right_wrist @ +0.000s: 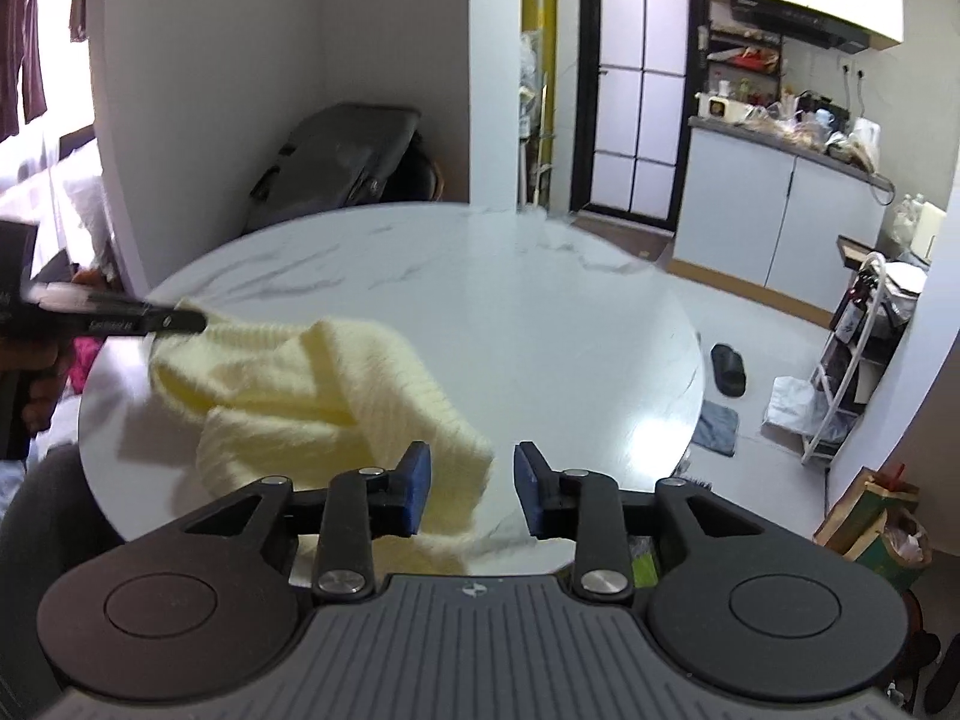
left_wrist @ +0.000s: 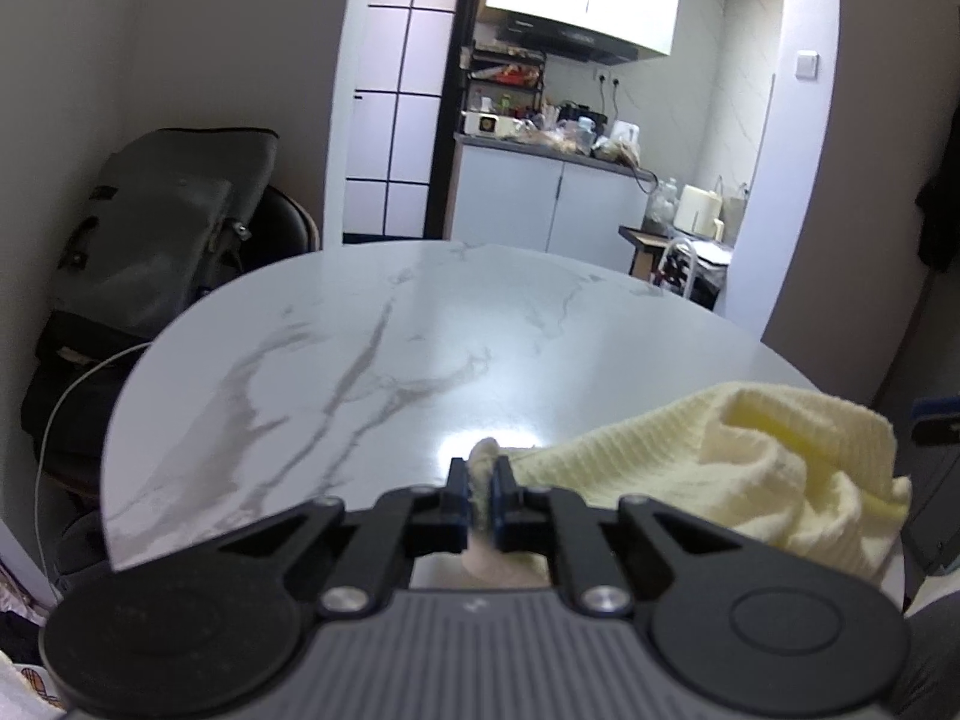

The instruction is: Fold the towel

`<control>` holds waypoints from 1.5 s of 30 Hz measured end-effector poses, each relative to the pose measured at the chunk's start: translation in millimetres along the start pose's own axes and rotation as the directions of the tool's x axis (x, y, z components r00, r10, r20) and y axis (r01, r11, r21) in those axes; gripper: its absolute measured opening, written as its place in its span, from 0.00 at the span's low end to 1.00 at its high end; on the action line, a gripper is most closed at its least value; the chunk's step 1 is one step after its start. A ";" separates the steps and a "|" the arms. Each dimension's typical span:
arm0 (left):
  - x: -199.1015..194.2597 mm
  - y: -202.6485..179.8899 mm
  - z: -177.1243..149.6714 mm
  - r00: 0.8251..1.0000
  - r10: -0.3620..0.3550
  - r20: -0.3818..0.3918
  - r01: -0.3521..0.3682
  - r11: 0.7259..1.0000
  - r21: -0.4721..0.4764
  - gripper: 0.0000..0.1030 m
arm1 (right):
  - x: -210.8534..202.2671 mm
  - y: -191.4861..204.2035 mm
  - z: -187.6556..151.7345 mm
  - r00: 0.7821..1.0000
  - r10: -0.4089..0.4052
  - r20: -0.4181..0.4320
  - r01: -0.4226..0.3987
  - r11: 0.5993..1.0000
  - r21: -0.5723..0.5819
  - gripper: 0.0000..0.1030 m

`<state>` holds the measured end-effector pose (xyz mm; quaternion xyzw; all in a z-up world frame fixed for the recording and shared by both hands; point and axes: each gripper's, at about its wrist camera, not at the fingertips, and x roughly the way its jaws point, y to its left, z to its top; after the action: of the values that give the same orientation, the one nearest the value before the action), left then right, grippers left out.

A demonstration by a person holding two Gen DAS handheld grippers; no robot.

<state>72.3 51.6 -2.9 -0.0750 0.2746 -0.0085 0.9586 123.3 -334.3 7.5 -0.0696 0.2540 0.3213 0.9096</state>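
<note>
Towel [left_wrist: 708,468] fills the lower right of my left wrist view, pale yellow and ribbed, bunched in loose folds on the round marble table [left_wrist: 336,360]. My left gripper [left_wrist: 479,501] is clamped on one corner of it: the blue pads sit nearly together with a tuft of cloth poking out past the tips.

In my right wrist view, my right gripper [right_wrist: 471,489] stands with its blue pads apart. A fold of the towel [right_wrist: 312,396] lies between them, against the left pad and clear of the right one, so nothing is pinched there. The cloth runs from the bottom centre up to the left of the frame, where my other gripper [right_wrist: 180,319] bites its far corner. That finger carries a line of small white writing, too blurred for me to read.

Beyond the table edge, at the left of the left view, a grey bag [left_wrist: 174,222] rests on a chair by the wall. On the floor at the right of the right view lies a black slipper [right_wrist: 728,369]. Farthest back, a kitchen counter [left_wrist: 540,147] crowded with small items sits above white cabinets, with a range hood [left_wrist: 564,30] overhead; I can read no labels there.
</note>
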 end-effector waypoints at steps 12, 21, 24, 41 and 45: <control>-16.5 1.6 -16.4 1.000 -0.005 -0.024 0.005 1.000 -0.026 0.07 | 20.9 13.4 40.8 0.995 0.045 0.089 -0.044 0.999 -0.016 0.36; -12.5 -8.3 -19.1 1.000 0.000 -0.029 -0.001 1.000 -0.025 0.07 | 74.7 21.7 63.9 0.992 0.099 0.073 -0.099 0.995 -0.002 0.36; -9.0 -10.5 -20.7 0.999 0.004 -0.034 -0.005 1.000 -0.031 0.07 | 96.7 18.9 53.5 0.994 0.102 0.044 -0.103 0.994 0.030 0.36; 4.1 -11.6 -17.0 0.999 -0.009 -0.040 0.009 1.000 -0.022 0.07 | 110.8 44.0 17.1 0.988 0.131 -0.079 -0.136 0.989 -0.063 0.36; 1.4 -7.6 -17.1 0.999 0.001 -0.041 -0.002 1.000 -0.025 0.07 | 109.5 56.3 15.4 0.987 0.131 -0.087 -0.140 0.984 -0.106 0.36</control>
<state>64.7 41.7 -16.9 -0.0864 0.2943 -0.0060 0.9518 167.6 -225.6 -32.6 -0.1157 0.2759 0.3933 0.8694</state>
